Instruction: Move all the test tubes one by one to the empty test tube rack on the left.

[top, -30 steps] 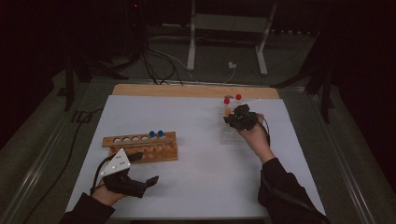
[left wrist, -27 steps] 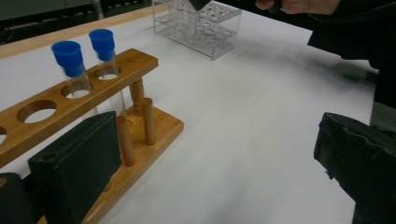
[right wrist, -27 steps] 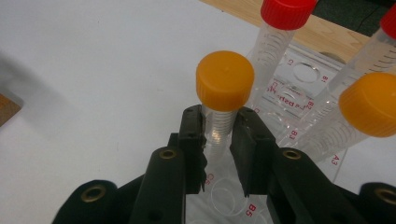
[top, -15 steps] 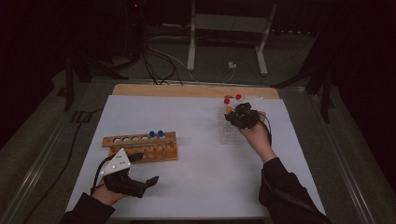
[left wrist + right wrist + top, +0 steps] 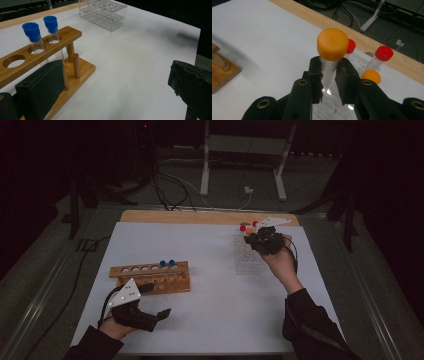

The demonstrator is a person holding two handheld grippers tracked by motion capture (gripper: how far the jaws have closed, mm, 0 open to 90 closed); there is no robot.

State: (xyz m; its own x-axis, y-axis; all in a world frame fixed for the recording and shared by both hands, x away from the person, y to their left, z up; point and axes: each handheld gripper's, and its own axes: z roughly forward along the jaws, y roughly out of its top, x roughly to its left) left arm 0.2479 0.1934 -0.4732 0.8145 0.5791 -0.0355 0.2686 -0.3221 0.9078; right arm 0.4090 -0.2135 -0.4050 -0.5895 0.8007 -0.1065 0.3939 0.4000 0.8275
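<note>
Orange-capped and clear-walled, the tube (image 5: 331, 58) sat clamped between the black jaws of the right gripper (image 5: 329, 75), which gripped the threaded neck just below the cap. In the high view this right gripper (image 5: 264, 240) hung above the clear plastic rack (image 5: 248, 260) near the far right corner of the desk (image 5: 210, 320), the tube apparently lifted partly or wholly out of its well. Two red-capped tubes (image 5: 379, 58) and a second orange-capped tube (image 5: 370, 76) stood in the rack just beside it.

Handling judgement: the tube appeared light, rigid and thin-walled, with a smooth plastic barrel likely to slip under a loose grip. The ribbed thread below the cap offered the best purchase, and the cap's overhang would stop the tube sliding downward through the pads. Excess squeeze on the barrel lower down could crack or deform it. The tube should be kept upright, clear of its neighbours' caps.

The left gripper (image 5: 142, 316) rested near the desk's near left corner, its jaws apart with nothing between them. One pad (image 5: 42, 92) lay just in front of the wooden rack (image 5: 50, 50), which carried two blue-capped tubes (image 5: 32, 32) at its right end; the remaining holes stood empty.
</note>
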